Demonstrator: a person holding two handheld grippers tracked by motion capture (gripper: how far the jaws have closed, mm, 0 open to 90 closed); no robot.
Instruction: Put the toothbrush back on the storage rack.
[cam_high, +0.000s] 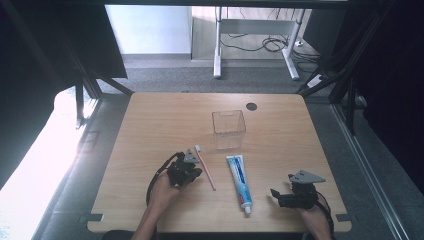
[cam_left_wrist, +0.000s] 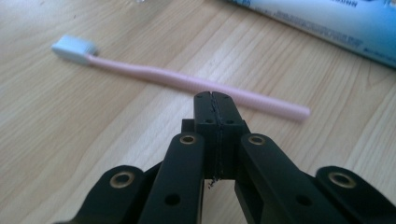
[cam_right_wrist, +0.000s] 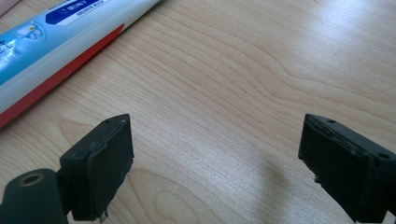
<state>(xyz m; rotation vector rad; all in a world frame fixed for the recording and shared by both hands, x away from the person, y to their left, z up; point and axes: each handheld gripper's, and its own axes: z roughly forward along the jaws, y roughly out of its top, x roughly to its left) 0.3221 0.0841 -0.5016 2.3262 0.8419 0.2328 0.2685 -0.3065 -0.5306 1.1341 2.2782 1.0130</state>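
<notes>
Toothbrush (cam_left_wrist: 187, 84) lies flat on the table (cam_high: 150, 130), head toward the clear bin (cam_high: 228, 127), handle end toward the person. In the left gripper view its long axis runs crosswise just past the jaw tips. Left gripper (cam_left_wrist: 215, 105): jaws pressed together, nothing between them, tips at the handle's mid-length; whether they touch it cannot be told. Left hand is the nearer. Toothpaste (cam_high: 240, 181) lies roughly parallel, just right of the brush. Right gripper (cam_right_wrist: 215, 163): jaws spread wide over bare wood, toothpaste off to one side.
</notes>
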